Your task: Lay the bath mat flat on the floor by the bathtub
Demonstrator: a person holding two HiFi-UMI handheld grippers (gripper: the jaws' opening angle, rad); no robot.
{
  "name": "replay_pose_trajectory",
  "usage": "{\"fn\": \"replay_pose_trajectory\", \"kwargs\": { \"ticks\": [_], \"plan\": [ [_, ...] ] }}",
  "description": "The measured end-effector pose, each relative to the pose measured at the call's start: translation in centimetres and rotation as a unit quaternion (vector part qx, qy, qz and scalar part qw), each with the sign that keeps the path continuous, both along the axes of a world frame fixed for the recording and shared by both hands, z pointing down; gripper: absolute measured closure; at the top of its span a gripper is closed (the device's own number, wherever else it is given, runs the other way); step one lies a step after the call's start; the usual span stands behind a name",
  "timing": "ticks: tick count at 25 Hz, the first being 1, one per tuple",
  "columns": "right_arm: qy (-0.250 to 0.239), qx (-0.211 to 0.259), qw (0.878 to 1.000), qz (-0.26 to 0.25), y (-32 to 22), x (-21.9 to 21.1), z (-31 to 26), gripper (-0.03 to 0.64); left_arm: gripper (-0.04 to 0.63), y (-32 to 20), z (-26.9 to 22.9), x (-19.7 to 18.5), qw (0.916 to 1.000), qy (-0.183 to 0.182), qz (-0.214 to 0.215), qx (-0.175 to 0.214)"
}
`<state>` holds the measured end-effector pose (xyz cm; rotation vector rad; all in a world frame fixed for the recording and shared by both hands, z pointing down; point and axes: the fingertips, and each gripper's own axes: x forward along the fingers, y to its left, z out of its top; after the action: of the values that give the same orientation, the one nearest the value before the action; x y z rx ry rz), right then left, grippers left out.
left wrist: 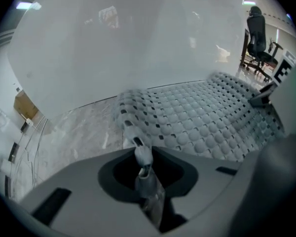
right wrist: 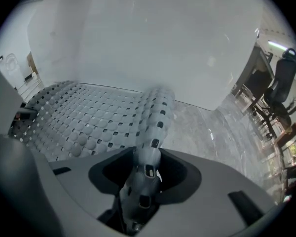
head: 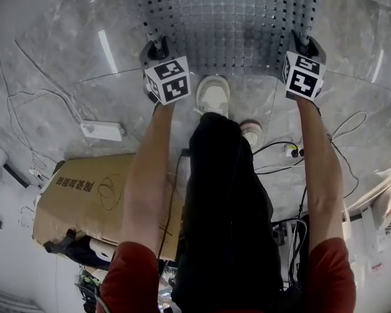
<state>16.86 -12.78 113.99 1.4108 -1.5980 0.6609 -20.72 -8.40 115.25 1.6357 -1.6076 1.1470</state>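
Note:
The grey perforated bath mat point(head: 221, 25) lies spread on the marble floor, its near edge lifted at both corners. My left gripper point(head: 155, 47) is at the mat's near left corner. In the left gripper view the corner point(left wrist: 138, 142) narrows to a thin strip pinched between the jaws of the left gripper point(left wrist: 143, 164). My right gripper point(head: 306, 44) is at the near right corner. In the right gripper view that corner point(right wrist: 155, 127) runs bulky and unsqueezed into the right gripper point(right wrist: 147, 169), with dark gaps beside it. The white bathtub wall point(left wrist: 138, 48) rises just behind the mat.
The person's shoes point(head: 213, 96) stand right at the mat's near edge. A white power strip point(head: 102, 131) and a cardboard box point(head: 85, 194) lie at the left. Cables point(head: 280, 152) trail at the right. An office chair point(left wrist: 256, 31) stands beyond the tub.

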Motion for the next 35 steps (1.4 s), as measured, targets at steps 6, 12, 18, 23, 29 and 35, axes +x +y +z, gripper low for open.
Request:
{"fn": "replay_pose_trajectory", "kwargs": {
  "ticks": [6, 12, 18, 23, 29, 35],
  "plan": [
    [-0.006, -0.001, 1.0, 0.015, -0.1, 0.9, 0.7, 0.416, 0.482, -0.1, 1.3, -1.0, 0.9992, 0.019, -0.026, -0.022],
    [-0.002, -0.002, 1.0, 0.016, -0.1, 1.4, 1.1, 0.365, 0.415, 0.0, 2.0, -2.2, 0.9982, 0.033, -0.041, -0.029],
    [0.005, 0.007, 1.0, 0.005, 0.0, 1.5, 0.4, 0.336, 0.376, -0.2, 1.4, -2.5, 0.9992, 0.017, -0.032, -0.016],
    [-0.002, -0.005, 1.0, 0.015, 0.4, 1.2, -0.1, 0.314, 0.35, -0.1, 0.6, -2.6, 0.9986, 0.017, -0.045, -0.021],
    [-0.01, -0.001, 1.0, 0.017, 0.4, 0.8, -2.2, 0.313, 0.33, 0.3, -1.2, -1.8, 0.9986, 0.023, -0.033, -0.033],
    [-0.031, 0.007, 0.998, 0.047, 0.7, 0.2, -6.1, 0.313, 0.327, 0.6, -4.4, 0.0, 0.9986, 0.033, -0.027, -0.031]
  ]
}}
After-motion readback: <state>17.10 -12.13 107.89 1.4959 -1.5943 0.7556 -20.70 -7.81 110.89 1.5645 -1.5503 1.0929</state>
